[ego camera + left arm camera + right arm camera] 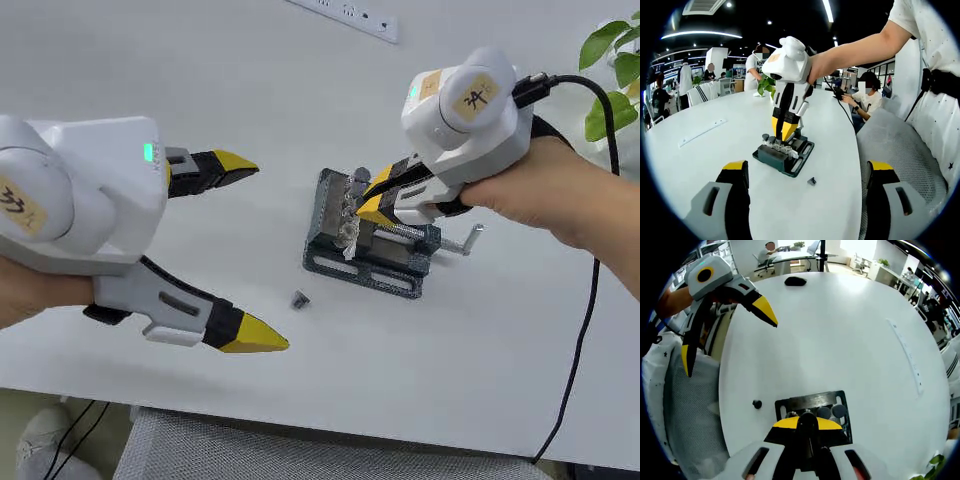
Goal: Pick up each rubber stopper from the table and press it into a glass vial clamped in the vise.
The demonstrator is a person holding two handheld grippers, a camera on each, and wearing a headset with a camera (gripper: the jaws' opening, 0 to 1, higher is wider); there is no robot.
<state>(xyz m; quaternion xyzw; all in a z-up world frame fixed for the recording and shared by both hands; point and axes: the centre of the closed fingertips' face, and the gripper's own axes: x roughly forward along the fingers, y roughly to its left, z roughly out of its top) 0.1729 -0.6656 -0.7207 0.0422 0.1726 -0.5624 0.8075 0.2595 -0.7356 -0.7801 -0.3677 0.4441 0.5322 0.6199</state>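
Head view, from the left: the left tongs [268, 255] hang over the white desk [200, 60] with their yellow-tipped jaws spread wide and nothing between them, one tip high and one low. Just right of the lower tip, a single small grey rubber stopper [299, 298] lies on the bare desk, apart from both jaws and close to the front corner of the vise [335, 262]. In the left gripper view the same stopper [811, 181] sits between that gripper's two open jaws but ahead of them, untouched, with the vise beyond it. The dark metal vise stands on the desk with its screw handle pointing right, and a short row of glass vials [348, 228] is clamped upright in its mouth; in the right gripper view several of them show dark round tops. The right tongs [371, 198] point down at the vials from the right, jaws drawn close together with the tips right at the top of the row. A dark bit shows between the tips in the right gripper view, but I cannot tell whether it is a stopper being pinched. The right hand [540, 190] grips that tool, and a black cable [590, 300] trails from it down across the desk.
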